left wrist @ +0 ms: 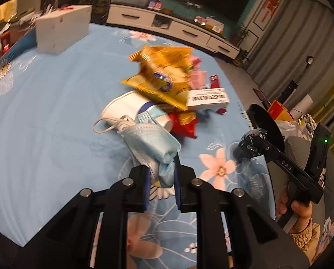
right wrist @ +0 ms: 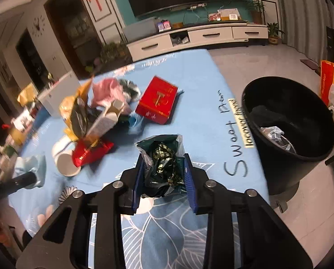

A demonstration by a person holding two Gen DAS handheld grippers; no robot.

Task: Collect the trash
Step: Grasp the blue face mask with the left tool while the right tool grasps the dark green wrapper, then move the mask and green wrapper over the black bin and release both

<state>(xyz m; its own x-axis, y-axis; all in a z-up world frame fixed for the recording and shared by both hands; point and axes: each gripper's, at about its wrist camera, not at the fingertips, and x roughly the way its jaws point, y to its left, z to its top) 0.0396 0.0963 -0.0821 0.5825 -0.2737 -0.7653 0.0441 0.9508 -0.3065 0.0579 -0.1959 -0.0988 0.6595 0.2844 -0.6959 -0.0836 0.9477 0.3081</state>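
My left gripper (left wrist: 162, 168) is shut on a pale blue face mask (left wrist: 151, 141), which hangs crumpled between its pads just above the blue flowered tablecloth (left wrist: 43, 123). My right gripper (right wrist: 163, 163) is shut on a dark green patterned wrapper (right wrist: 164, 157), its blue pads pressing on both sides. In the left wrist view the same wrapper (left wrist: 247, 148) shows at the right gripper's tip. A pile of trash lies beyond: a yellow snack bag (left wrist: 164, 74), a white paper cup (left wrist: 126, 105), a red wrapper (left wrist: 185, 123) and a small white labelled box (left wrist: 207, 99).
A black trash bin (right wrist: 247, 103) with some waste inside stands on the floor off the table's right edge. A flat red box (right wrist: 158, 100) lies near the pile. A white carton (left wrist: 61, 31) stands at the far left. A TV cabinet (right wrist: 212, 35) lines the back wall.
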